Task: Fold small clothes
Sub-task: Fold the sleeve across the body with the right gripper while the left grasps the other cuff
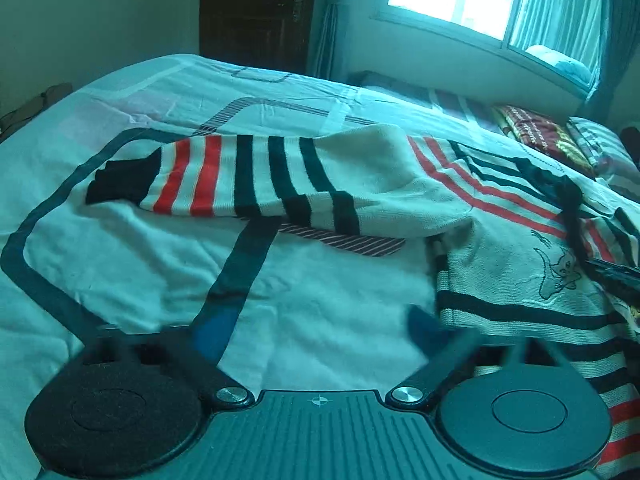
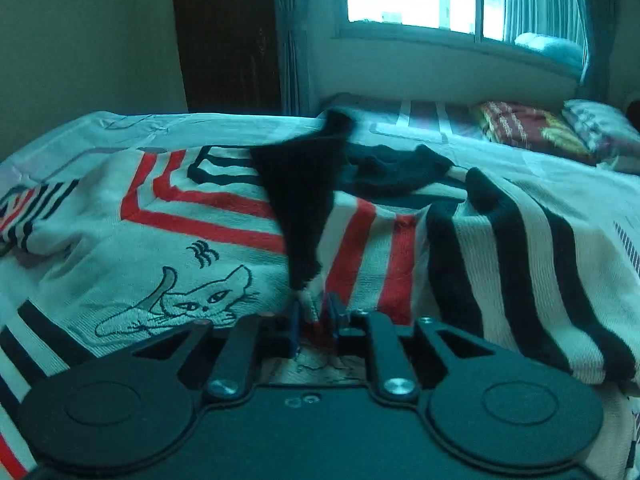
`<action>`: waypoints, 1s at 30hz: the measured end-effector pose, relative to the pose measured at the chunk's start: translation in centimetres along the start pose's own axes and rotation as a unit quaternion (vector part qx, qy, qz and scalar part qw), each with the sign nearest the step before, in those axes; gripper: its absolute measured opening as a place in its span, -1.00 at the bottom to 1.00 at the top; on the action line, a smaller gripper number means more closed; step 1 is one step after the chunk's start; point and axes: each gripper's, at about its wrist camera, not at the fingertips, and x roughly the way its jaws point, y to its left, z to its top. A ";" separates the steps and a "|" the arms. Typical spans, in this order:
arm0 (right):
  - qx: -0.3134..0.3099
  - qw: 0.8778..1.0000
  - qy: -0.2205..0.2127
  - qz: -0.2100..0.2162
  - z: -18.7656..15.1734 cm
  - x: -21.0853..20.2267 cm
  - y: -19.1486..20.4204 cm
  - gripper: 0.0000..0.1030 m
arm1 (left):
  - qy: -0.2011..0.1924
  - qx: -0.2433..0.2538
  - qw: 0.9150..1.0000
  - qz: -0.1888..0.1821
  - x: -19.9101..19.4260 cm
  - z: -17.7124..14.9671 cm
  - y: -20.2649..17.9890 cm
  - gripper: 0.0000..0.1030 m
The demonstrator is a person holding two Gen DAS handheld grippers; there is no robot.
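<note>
We have a small striped sweater (image 1: 500, 240) spread on the bed (image 1: 320, 312), and the coming move turns on how its two sleeves lie relative to our two grippers. In the left wrist view the left sleeve (image 1: 256, 176) runs out flat across the bedcover, its long axis pointing away from the body toward the black cuff (image 1: 120, 180) at the far left; it lies ahead of the left gripper (image 1: 316, 336) and well apart from it, with bare cover between. That gripper's fingers are spread wide and hold nothing; one blue pad (image 1: 424, 332) sits just beside the sweater's ribbed hem (image 1: 520, 312), though blur keeps us from saying whether they touch.

In the right wrist view the right gripper (image 2: 314, 316) has its fingers drawn narrow on a pinch of the right sleeve (image 2: 360, 252), near its black cuff end (image 2: 300, 208); the sleeve rises from the grip and drapes across the sweater's chest, beside the embroidered cat (image 2: 184, 304).

So we judge the right side to be in mid-fold, and the left sleeve still to do; the left gripper is the nearer one for it, and it would need to reach forward and leftward along the sleeve's axis to the cuff, then carry it back across the body.
</note>
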 end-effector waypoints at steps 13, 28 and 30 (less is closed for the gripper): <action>0.168 0.984 -0.063 0.005 -3.2 -9.0 -7.9 -0.34 | 0.050 -0.010 0.964 -0.260 9.4 5.2 -14.8 0.25; 0.586 0.798 -0.118 0.078 -11.7 -8.9 -22.1 -0.01 | 0.029 0.058 0.971 -0.230 13.5 8.4 -23.0 -0.86; 0.612 0.776 -0.118 0.096 -12.0 -8.2 -23.0 -0.02 | -0.001 0.057 0.972 -0.227 12.1 9.3 -21.8 -0.86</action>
